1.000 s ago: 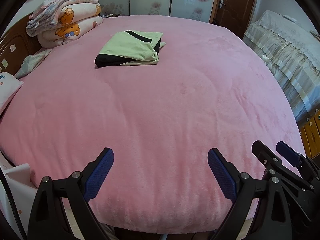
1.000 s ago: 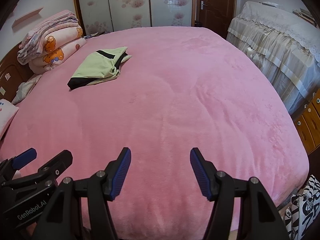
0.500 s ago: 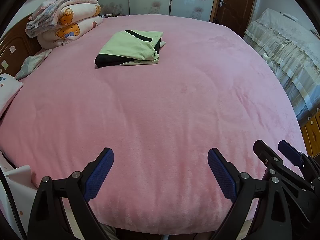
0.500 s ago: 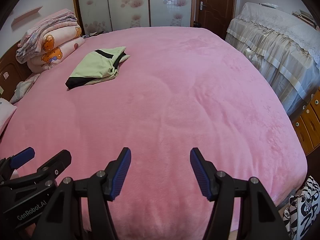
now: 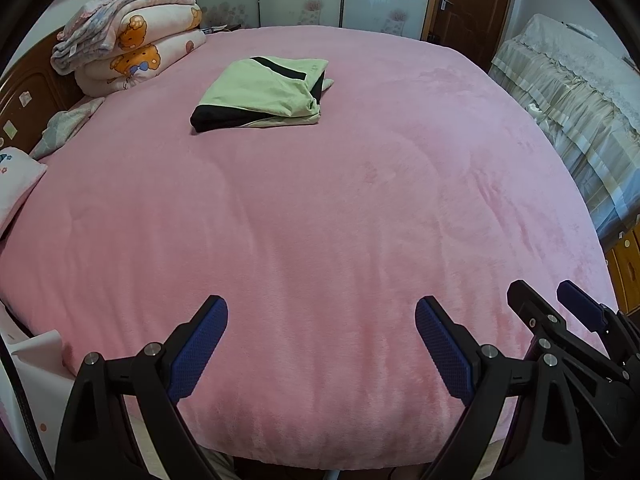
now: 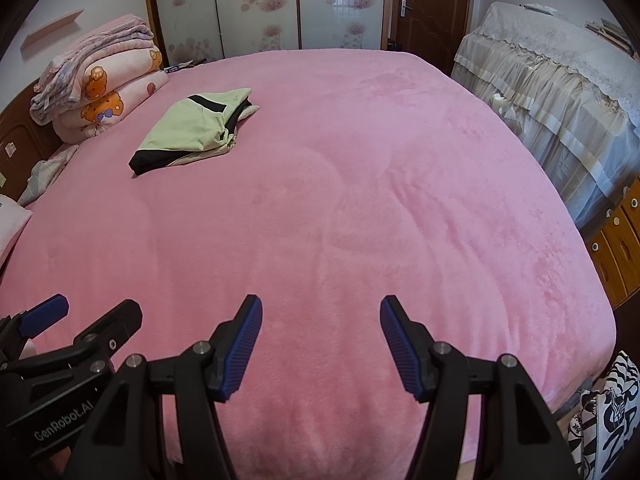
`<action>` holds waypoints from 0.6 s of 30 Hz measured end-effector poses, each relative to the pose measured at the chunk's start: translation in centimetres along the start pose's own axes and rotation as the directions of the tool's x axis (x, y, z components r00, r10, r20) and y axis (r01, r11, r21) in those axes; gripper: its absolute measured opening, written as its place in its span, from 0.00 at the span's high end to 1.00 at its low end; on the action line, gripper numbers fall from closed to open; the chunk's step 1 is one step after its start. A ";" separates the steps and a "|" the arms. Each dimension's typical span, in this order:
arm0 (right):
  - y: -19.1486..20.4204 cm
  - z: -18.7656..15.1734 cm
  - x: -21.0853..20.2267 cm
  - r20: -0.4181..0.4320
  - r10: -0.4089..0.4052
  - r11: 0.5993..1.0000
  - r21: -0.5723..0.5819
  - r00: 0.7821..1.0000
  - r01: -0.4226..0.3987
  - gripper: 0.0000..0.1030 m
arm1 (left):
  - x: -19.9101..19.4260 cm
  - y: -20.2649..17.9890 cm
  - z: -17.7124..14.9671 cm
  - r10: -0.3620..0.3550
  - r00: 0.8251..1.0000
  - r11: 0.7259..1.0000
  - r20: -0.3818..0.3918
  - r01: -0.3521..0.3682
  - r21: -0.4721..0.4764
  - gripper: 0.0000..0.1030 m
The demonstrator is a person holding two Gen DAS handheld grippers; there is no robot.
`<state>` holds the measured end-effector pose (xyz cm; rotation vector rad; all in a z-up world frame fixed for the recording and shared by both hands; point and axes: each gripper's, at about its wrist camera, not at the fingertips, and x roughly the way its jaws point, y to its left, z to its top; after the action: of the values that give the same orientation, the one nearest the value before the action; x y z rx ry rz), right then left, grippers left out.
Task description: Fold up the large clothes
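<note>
A light green garment with black trim (image 5: 264, 94) lies folded in a compact rectangle on the far left part of the pink bed (image 5: 320, 220); it also shows in the right wrist view (image 6: 196, 132). My left gripper (image 5: 321, 324) is open and empty above the bed's near edge, far from the garment. My right gripper (image 6: 321, 320) is open and empty beside it, to its right. Each gripper shows at the edge of the other's view.
Folded quilts with a bear print (image 5: 132, 52) are stacked at the bed's far left by the wooden headboard (image 5: 24, 96). A lace-covered piece of furniture (image 6: 560, 92) stands to the right. Wooden drawers (image 6: 616, 248) are at the right edge. A pillow (image 5: 16, 184) lies at the left.
Both grippers have drifted slightly; the view shifts a little and the garment sits marginally lower in frame. Both stay open and empty.
</note>
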<state>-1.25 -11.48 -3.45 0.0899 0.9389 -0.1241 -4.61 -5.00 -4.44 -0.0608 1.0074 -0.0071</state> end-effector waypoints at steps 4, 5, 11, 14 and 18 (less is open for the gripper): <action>0.0 0.0 0.1 0.001 0.003 1.000 0.003 1.000 -0.003 0.40 | 0.0 -0.1 -0.1 -0.001 1.000 1.000 0.010 0.001 0.007 0.10; 0.0 -0.1 0.2 0.001 0.004 1.000 0.004 1.000 -0.004 0.40 | 0.0 -0.1 -0.2 -0.001 1.000 1.000 0.009 0.001 0.006 0.10; -0.1 0.0 0.3 0.001 0.004 1.000 0.005 1.000 -0.004 0.40 | 0.2 0.2 -0.1 -0.007 1.000 1.000 0.003 0.007 0.005 0.10; -0.1 -0.1 0.3 -0.003 0.005 1.000 0.006 1.000 -0.005 0.40 | 0.3 0.3 -0.1 -0.005 1.000 1.000 0.001 0.005 0.008 0.10; -0.1 -0.2 0.4 -0.006 0.005 1.000 0.008 1.000 -0.005 0.40 | 0.4 0.3 -0.1 -0.008 1.000 1.000 -0.002 0.008 0.006 0.10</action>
<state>-1.19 -11.59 -3.89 0.1006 0.9443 -0.1231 -4.46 -4.75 -4.82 -0.0592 1.0090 -0.0171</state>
